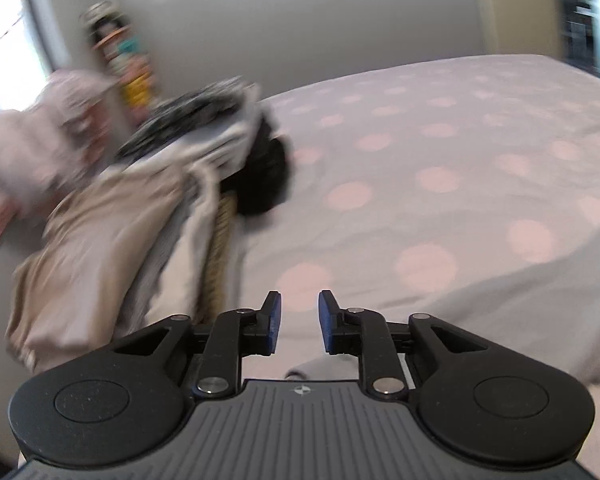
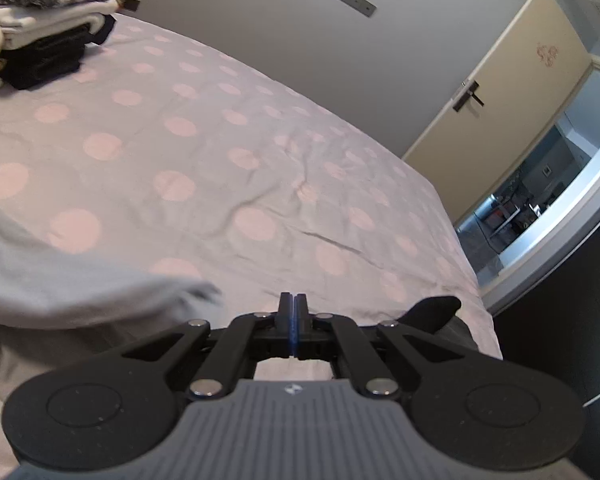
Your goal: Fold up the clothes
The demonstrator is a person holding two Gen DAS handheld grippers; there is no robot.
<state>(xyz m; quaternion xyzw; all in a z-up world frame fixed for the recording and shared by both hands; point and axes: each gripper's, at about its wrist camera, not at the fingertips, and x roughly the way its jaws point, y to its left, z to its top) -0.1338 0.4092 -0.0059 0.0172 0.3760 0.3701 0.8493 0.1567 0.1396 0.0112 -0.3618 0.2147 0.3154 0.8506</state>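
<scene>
In the left wrist view, motion-blurred clothes are heaped at the left: a beige garment [image 1: 100,248] in front, white and patterned pieces [image 1: 204,128] behind, and a black piece [image 1: 268,176]. My left gripper [image 1: 300,320] is open over the dotted bedspread [image 1: 440,200], right of the heap, with nothing between its blue pads [image 1: 275,320]. In the right wrist view, a pale grey garment [image 2: 80,284] lies blurred at the lower left. My right gripper [image 2: 294,312] is shut, its pads pressed together just right of that garment, with no cloth visible between them.
A stack of folded clothes [image 2: 48,28] sits at the bed's far left corner. The bedspread [image 2: 220,152] is mildly creased in the middle. A black item [image 2: 436,310] lies by the bed's right edge. A door [image 2: 500,92] stands open to the right.
</scene>
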